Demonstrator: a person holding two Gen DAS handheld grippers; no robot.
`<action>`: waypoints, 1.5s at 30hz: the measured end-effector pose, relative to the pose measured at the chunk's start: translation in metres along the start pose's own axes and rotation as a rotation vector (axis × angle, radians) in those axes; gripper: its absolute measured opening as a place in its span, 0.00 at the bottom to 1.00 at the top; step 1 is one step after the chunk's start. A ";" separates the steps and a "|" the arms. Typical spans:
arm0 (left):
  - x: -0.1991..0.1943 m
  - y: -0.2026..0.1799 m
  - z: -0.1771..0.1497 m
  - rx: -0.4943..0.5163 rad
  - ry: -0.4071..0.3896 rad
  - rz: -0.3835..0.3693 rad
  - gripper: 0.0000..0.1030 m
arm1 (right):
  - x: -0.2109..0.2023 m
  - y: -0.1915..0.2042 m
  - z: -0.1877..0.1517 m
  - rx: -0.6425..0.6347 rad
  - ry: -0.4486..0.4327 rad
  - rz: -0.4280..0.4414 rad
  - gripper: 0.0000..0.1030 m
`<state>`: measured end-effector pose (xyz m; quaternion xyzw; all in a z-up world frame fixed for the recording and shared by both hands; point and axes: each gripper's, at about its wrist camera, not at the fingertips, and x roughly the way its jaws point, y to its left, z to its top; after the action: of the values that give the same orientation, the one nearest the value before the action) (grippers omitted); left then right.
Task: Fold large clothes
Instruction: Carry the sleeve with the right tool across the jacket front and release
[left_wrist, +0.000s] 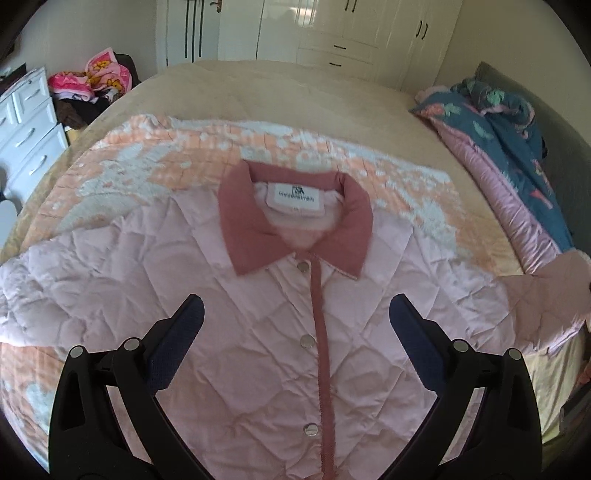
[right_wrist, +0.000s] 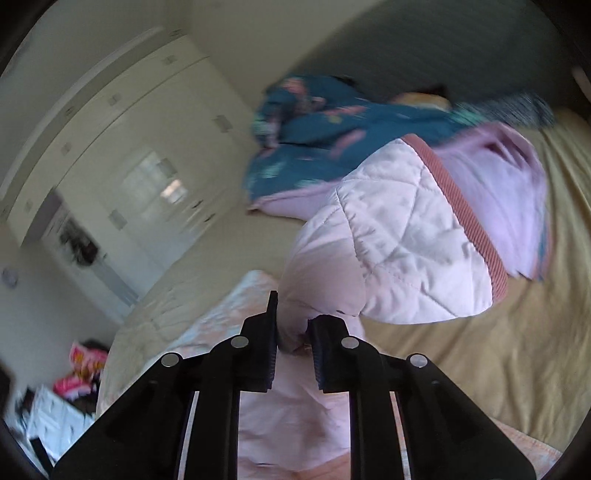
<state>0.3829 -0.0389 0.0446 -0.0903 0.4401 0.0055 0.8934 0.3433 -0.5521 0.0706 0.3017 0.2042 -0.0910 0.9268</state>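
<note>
Two grippers were in my hands over the bed (left_wrist: 280, 92). My left gripper (left_wrist: 295, 317) hung with its jaws wide apart and nothing between them, above the chest of the pink quilted jacket (left_wrist: 236, 332). That jacket lay face up and snapped shut on an orange-and-white blanket (left_wrist: 155, 162), its dusty-rose collar (left_wrist: 295, 225) toward the white wardrobe (left_wrist: 332, 33) and its placket (left_wrist: 319, 350) running down between my fingers. My right gripper (right_wrist: 293, 332) was clamped on a pinch of the jacket's sleeve (right_wrist: 369, 229); the pink fabric was squeezed between the two black pads, and the cuff (right_wrist: 469, 218) with its rose trim stood raised above the tan bedcover (right_wrist: 517, 332). A blue patterned quilt (right_wrist: 332, 125) was heaped near the headboard side, behind the lifted sleeve. At the far left, a white chest of drawers (left_wrist: 29, 129) stood beside a pile of pink clothes (left_wrist: 99, 77).
</note>
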 end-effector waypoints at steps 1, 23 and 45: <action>-0.005 0.006 0.004 -0.008 -0.004 -0.008 0.91 | 0.000 0.012 0.001 -0.022 0.001 0.015 0.14; -0.035 0.118 0.002 -0.147 -0.015 -0.078 0.91 | 0.016 0.263 -0.104 -0.433 0.139 0.303 0.14; -0.027 0.172 -0.029 -0.289 -0.009 -0.165 0.91 | 0.056 0.310 -0.284 -0.676 0.413 0.400 0.14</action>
<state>0.3278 0.1273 0.0217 -0.2537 0.4220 -0.0040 0.8703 0.3921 -0.1370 -0.0003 0.0269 0.3409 0.2240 0.9126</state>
